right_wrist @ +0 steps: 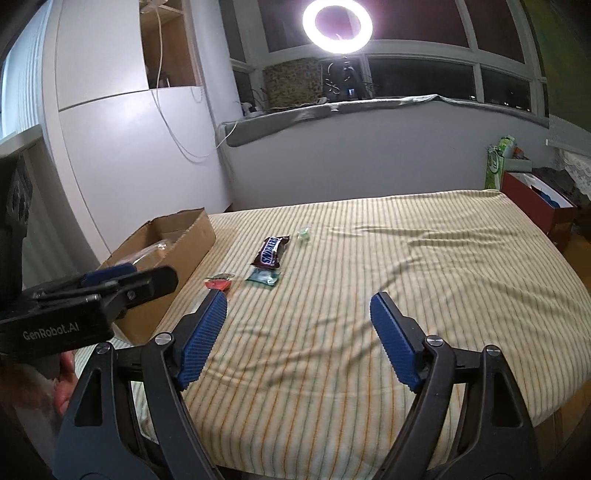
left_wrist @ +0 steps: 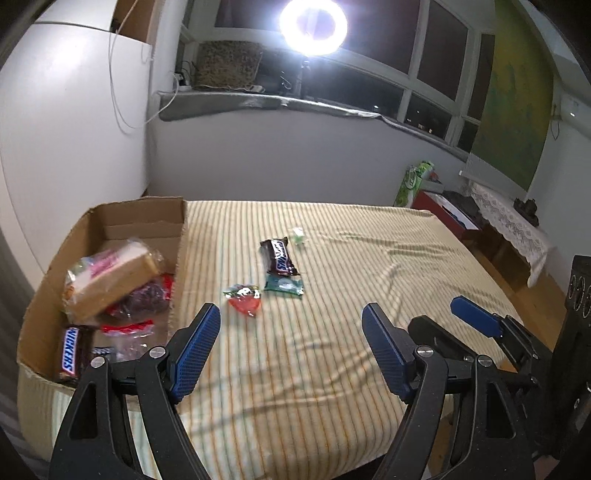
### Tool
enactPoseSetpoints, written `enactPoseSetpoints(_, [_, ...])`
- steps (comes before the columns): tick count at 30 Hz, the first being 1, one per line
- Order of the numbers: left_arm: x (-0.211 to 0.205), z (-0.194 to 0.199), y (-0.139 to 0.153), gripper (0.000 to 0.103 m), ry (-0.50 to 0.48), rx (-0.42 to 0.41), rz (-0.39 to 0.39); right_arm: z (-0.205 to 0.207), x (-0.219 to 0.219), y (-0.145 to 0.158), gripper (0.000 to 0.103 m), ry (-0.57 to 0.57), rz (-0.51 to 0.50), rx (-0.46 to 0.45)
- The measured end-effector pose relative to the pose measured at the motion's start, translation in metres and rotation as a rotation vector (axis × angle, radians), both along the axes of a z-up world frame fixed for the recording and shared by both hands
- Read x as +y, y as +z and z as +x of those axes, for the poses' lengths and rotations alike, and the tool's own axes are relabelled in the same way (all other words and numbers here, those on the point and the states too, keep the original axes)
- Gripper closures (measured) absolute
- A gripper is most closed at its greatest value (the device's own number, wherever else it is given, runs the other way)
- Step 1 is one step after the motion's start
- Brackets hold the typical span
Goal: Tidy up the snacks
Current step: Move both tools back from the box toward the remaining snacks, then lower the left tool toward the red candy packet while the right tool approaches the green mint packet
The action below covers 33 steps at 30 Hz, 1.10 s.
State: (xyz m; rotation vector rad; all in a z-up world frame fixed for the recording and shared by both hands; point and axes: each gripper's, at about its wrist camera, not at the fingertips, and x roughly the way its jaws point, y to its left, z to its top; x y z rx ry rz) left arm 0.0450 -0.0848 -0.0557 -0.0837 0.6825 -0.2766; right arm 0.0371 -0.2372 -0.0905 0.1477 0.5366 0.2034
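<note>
A Snickers bar (left_wrist: pixel 279 257) lies on the striped bedspread (left_wrist: pixel 332 314), with a teal packet (left_wrist: pixel 284 285), a red candy packet (left_wrist: pixel 244 299) and a small green candy (left_wrist: pixel 297 234) near it. They also show in the right wrist view: Snickers bar (right_wrist: pixel 270 251), teal packet (right_wrist: pixel 263 277), red packet (right_wrist: pixel 218 283), green candy (right_wrist: pixel 305 232). A cardboard box (left_wrist: pixel 110 218) at the left holds a wrapped sandwich (left_wrist: pixel 110 280), another Snickers (left_wrist: pixel 72 354) and red packets. My left gripper (left_wrist: pixel 291 328) is open and empty above the bedspread. My right gripper (right_wrist: pixel 299 314) is open and empty.
The cardboard box (right_wrist: pixel 184 236) sits at the bed's left edge. The right gripper shows at the right of the left wrist view (left_wrist: pixel 476 319). A ring light (left_wrist: pixel 313 26) shines at the window. A red box (right_wrist: pixel 532 199) and a lace-covered table (left_wrist: pixel 509 221) stand right of the bed.
</note>
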Motion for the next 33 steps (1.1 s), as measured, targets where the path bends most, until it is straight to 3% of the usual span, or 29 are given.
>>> enactPoseSetpoints(14, [0.016, 0.006, -0.042, 0.024, 0.018, 0.108, -0.063, 0.029, 0.0, -0.024, 0.02, 0.003, -0.021, 0.072])
enactPoseSetpoints(24, [-0.006, 0.009, -0.046, 0.023, -0.04, 0.058, -0.017, 0.078, -0.005, -0.042, 0.015, 0.045, -0.09, 0.148])
enactPoseSetpoints(26, [-0.011, 0.013, -0.051, 0.023, -0.082, 0.078, -0.03, 0.088, -0.007, -0.044, 0.015, 0.047, -0.099, 0.157])
enactPoseSetpoints(30, [-0.014, 0.028, -0.067, 0.023, -0.06, 0.107, 0.008, 0.102, -0.006, -0.045, 0.015, 0.054, -0.123, 0.168])
enactPoseSetpoints(33, [-0.003, 0.039, -0.075, 0.023, -0.054, 0.147, -0.033, 0.11, -0.001, -0.048, 0.015, 0.064, -0.134, 0.179])
